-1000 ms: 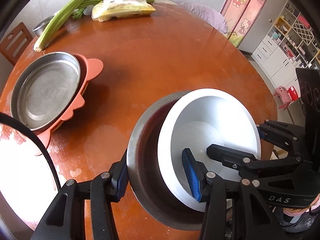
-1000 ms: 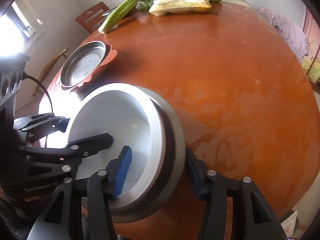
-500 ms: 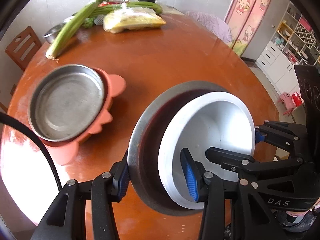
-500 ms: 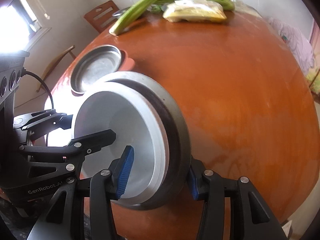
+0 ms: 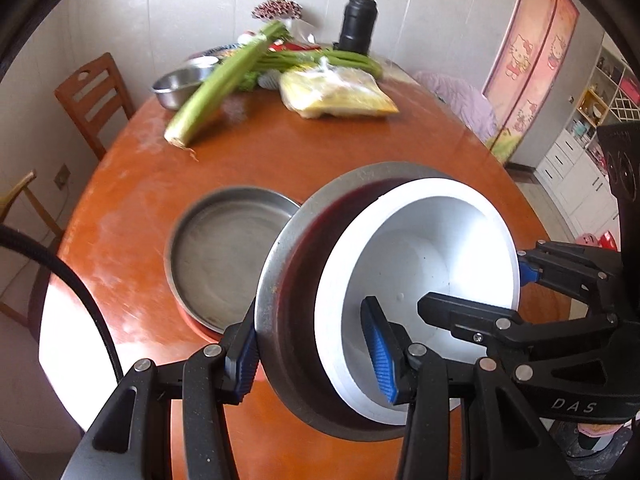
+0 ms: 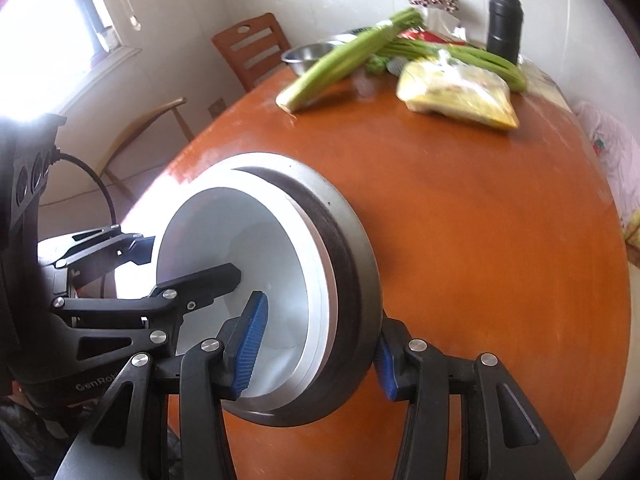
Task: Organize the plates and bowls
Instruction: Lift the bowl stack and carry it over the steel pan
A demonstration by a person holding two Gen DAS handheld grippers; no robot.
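Currently both left tongs and right tongs clamp opposite rims of nested bowls, tilted above the steel pan. Risk: white bowl slides out.

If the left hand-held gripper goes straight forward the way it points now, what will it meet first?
Probably the steel pan on the table, ahead of the left hand-held gripper, though depth is unclear. The gripper already clamps the stacked bowls.
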